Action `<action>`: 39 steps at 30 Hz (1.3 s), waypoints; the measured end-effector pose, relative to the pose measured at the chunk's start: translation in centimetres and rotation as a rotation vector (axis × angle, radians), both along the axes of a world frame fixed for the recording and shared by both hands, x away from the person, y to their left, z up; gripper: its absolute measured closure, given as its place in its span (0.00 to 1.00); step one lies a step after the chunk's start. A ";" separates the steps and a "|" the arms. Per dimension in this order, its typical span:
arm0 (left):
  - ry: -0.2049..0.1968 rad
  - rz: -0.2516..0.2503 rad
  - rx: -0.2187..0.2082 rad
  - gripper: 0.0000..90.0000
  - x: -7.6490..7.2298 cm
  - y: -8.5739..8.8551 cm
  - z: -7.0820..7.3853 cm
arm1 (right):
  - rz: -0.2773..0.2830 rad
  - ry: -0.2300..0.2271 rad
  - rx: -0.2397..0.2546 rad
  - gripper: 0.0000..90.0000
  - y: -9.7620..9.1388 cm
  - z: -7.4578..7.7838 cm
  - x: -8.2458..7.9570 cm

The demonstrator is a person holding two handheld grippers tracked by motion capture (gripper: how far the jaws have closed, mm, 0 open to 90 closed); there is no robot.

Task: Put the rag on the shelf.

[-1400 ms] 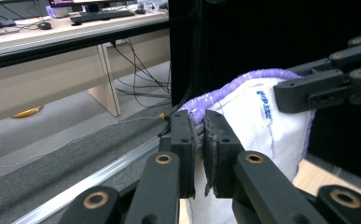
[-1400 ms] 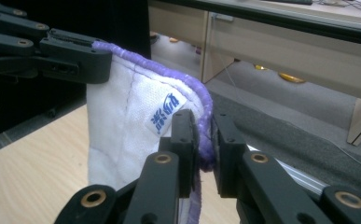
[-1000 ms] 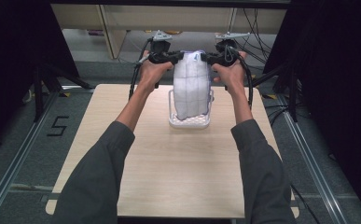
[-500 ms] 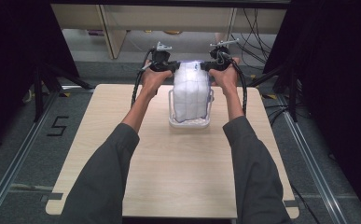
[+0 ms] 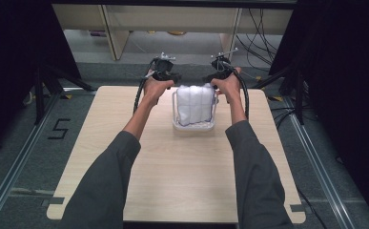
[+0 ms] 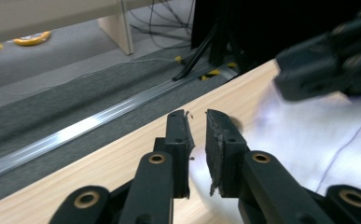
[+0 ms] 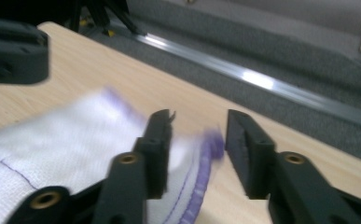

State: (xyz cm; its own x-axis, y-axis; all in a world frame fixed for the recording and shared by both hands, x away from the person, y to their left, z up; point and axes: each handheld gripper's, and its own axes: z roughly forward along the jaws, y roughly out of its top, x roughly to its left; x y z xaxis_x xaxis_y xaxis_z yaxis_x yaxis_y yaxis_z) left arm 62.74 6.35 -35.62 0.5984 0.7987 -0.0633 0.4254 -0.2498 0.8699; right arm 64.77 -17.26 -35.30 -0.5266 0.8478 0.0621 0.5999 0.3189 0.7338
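Observation:
A folded white cloth [image 5: 195, 102] with purple stitching stands in a white basket [image 5: 194, 129] at the far middle of the wooden table [image 5: 187, 186]. My left gripper [image 5: 175, 82] is at the cloth's top left corner and my right gripper [image 5: 214, 81] at its top right corner. In the left gripper view the left gripper [image 6: 197, 116] has just been opening to a narrow gap with nothing pinched, and the cloth [image 6: 308, 135] lies beside it. The right gripper [image 7: 199, 119] has just been opening too. The cloth's purple edge [image 7: 211, 140] hangs loose between its jaws.
Grey carpet and a metal floor rail [image 6: 75, 130] run past the table's far edge. Pale shelf legs [image 5: 110, 33] and cables [image 5: 258, 28] stand beyond it, with dark curtains and tripod legs [image 5: 44, 86] on both sides.
Both hands came down with the cloth, which stood high above the basket and now sits lower in it. Both grippers' jaws have parted from the cloth's top corners.

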 end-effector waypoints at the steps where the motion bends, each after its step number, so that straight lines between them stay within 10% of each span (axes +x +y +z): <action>1: 0.001 0.001 -0.004 0.85 0.0 0.1 0.1 | 0.013 -0.004 -0.003 0.66 -0.1 -0.1 0.0; 23: 0.066 0.008 -0.041 0.54 -2.1 3.8 0.7 | -0.008 -0.048 0.077 0.55 -2.4 2.7 -2.5; 31: 0.052 -0.010 0.019 0.47 -4.7 5.2 1.1 | 0.003 -0.067 0.103 0.52 -3.8 3.3 -4.6; 39: 0.074 -0.016 -0.016 0.43 -7.0 7.0 0.9 | 0.010 -0.084 0.097 0.51 -5.1 3.7 -6.5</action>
